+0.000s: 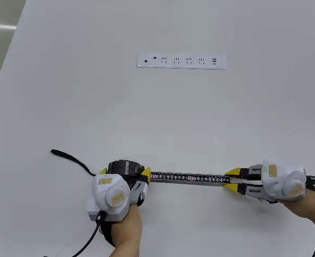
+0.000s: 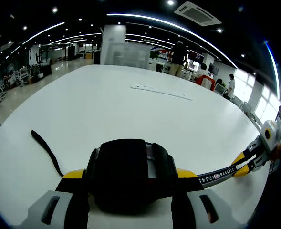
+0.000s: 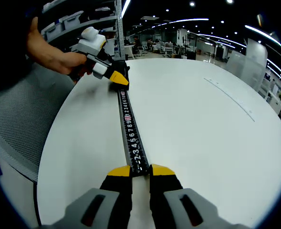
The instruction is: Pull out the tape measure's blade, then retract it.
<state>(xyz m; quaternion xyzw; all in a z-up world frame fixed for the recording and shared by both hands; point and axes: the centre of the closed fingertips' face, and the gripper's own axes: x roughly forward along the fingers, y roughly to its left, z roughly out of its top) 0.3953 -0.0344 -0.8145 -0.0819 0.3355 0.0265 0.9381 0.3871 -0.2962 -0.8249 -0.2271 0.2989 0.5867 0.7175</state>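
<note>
Head view: left hand (image 1: 126, 225) and right hand (image 1: 307, 203) are held low over the table (image 1: 146, 107), well apart. The left gripper (image 1: 124, 172) clamps the tape measure case (image 1: 126, 166), and the right gripper (image 1: 232, 179) pinches the blade (image 1: 189, 178), which is stretched between them.

Open-plan workshop hall: ceiling light strips (image 2: 150, 18), storage shelving (image 3: 73, 21), white workbench (image 1: 146, 118).

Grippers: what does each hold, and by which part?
The left gripper clamps the black rounded tape measure case by its sides; the right gripper pinches the dark numbered blade at its tip.
</note>
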